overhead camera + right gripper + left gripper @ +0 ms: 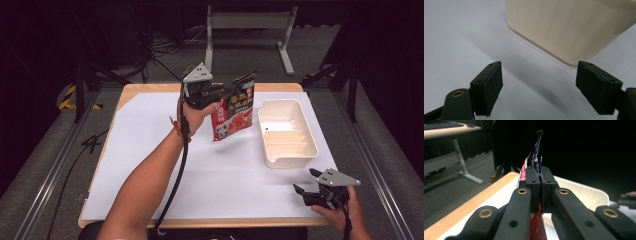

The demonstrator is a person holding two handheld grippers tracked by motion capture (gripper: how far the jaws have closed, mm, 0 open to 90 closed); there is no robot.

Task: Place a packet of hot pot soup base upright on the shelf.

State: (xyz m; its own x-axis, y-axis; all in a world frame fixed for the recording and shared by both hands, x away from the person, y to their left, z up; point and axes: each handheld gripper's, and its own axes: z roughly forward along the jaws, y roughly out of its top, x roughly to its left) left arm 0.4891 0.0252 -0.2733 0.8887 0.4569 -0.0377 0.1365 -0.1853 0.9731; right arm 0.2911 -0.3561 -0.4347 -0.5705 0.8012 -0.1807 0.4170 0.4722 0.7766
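Red-black snack packet (234,111) hanging tilted, lifted off table, just left of tray.

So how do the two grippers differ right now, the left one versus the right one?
The left gripper is shut on the red snack bag, held above the table; the right gripper is open with nothing between its jaws. The left sits up beside the cream tray; the right sits low at the table's near edge. Both are black and hand-held.

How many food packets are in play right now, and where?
1. The red food packet hangs in the left gripper, pinched by its top edge, above the white sheet just left of the cream bin. The bin looks empty.
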